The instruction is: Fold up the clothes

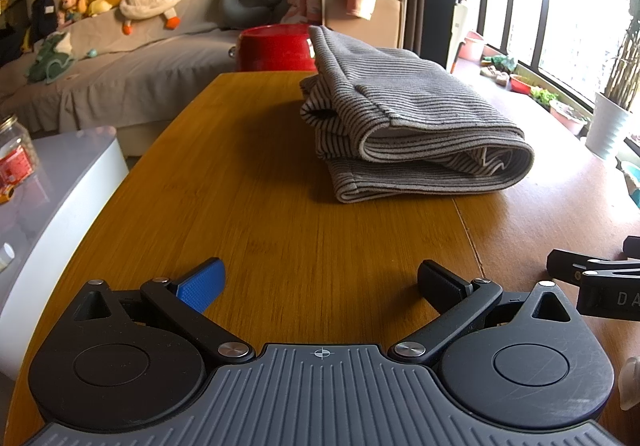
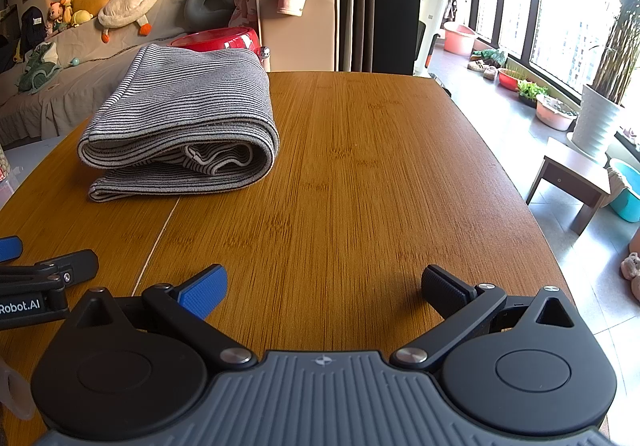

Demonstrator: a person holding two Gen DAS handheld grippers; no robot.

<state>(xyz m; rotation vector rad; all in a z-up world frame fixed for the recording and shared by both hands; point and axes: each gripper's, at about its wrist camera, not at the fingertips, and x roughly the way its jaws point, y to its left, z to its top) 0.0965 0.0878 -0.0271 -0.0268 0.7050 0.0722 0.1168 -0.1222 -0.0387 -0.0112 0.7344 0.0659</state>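
A grey striped garment [image 1: 408,122] lies folded into a thick bundle on the wooden table [image 1: 260,214]; it also shows in the right wrist view [image 2: 180,122], at the far left of the table [image 2: 380,186]. My left gripper [image 1: 320,278] is open and empty, low over the near table, well short of the garment. My right gripper [image 2: 324,282] is open and empty, to the right of the garment. The right gripper's fingers [image 1: 592,270] show at the right edge of the left wrist view, and the left gripper's fingers [image 2: 52,270] at the left edge of the right wrist view.
A red basin [image 1: 276,46] sits behind the table's far edge. A sofa [image 1: 120,58] with plush toys is beyond it, and a box with pink clothes [image 2: 296,18]. A white side table with a jar [image 1: 16,154] stands left. A small stool [image 2: 572,178] and plant pots stand right.
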